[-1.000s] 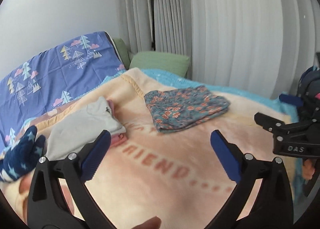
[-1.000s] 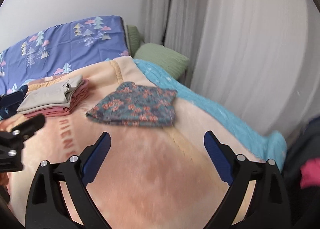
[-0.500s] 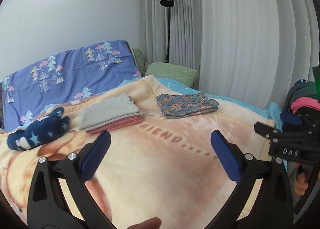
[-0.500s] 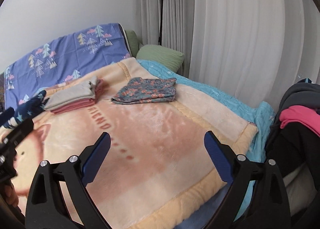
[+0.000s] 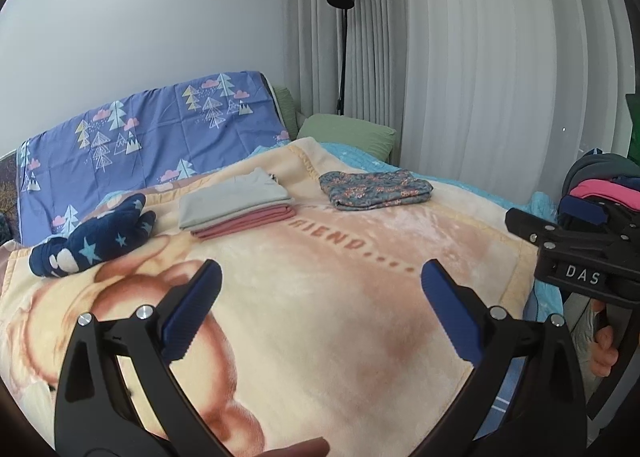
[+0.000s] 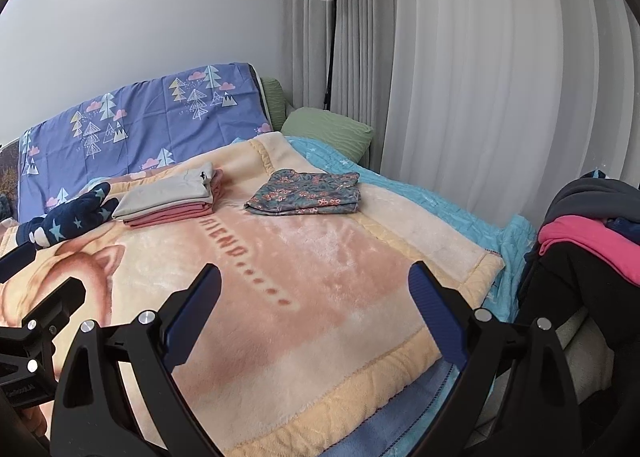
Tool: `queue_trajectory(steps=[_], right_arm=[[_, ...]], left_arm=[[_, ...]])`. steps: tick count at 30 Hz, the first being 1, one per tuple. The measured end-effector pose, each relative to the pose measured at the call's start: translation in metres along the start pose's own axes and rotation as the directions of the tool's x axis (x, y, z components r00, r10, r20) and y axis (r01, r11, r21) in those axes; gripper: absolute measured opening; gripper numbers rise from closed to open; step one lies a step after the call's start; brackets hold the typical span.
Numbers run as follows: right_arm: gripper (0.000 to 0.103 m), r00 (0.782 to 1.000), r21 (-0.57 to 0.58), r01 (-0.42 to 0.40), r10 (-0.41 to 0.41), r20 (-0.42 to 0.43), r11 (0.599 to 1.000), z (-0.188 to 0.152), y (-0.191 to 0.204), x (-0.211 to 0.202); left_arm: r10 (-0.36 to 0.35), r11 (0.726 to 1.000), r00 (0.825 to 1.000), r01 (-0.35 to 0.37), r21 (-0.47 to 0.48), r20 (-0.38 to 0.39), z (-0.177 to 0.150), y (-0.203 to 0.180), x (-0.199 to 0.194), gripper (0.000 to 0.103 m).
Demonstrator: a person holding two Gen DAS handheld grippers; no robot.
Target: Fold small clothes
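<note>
A folded floral blue-grey garment lies on the far part of the peach blanket. Left of it is a stack of a folded grey piece on folded pink pieces. My left gripper is open and empty, held above the near blanket. My right gripper is open and empty too, and shows at the right edge of the left wrist view. A pile of unfolded clothes sits at the right, beside the bed.
A navy star-print plush item lies at the blanket's left. A blue tree-print cover, green pillow, floor lamp and white curtains are behind. A turquoise quilt runs along the bed's right edge.
Both grippers have drawn back and up from the bed, so the folded clothes look smaller and farther. The clothes pile at the right has come into view. Both stay open.
</note>
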State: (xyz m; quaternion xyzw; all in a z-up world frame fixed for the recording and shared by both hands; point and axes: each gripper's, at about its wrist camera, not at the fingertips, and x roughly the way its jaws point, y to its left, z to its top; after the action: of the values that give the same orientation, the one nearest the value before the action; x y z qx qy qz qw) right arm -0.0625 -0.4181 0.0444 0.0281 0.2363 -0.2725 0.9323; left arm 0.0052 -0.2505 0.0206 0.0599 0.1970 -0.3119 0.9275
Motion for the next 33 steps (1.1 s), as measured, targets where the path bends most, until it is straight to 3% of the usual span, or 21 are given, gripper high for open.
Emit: queue_trajectory(steps=[14, 33], right_arm=[[0.094, 0.998, 0.004, 0.030, -0.030, -0.054, 1.000, -0.011, -0.002, 0.015], [0.094, 0.997, 0.012, 0.039, -0.038, -0.063, 0.999, -0.009, -0.006, 0.030]], left_arm=[[-0.016, 1.000, 0.995, 0.015, -0.010, -0.097, -0.010, -0.002, 0.015, 0.101], [-0.010, 1.000, 0.993, 0.008, -0.021, -0.119, -0.008, -0.001, 0.026, 0.101]])
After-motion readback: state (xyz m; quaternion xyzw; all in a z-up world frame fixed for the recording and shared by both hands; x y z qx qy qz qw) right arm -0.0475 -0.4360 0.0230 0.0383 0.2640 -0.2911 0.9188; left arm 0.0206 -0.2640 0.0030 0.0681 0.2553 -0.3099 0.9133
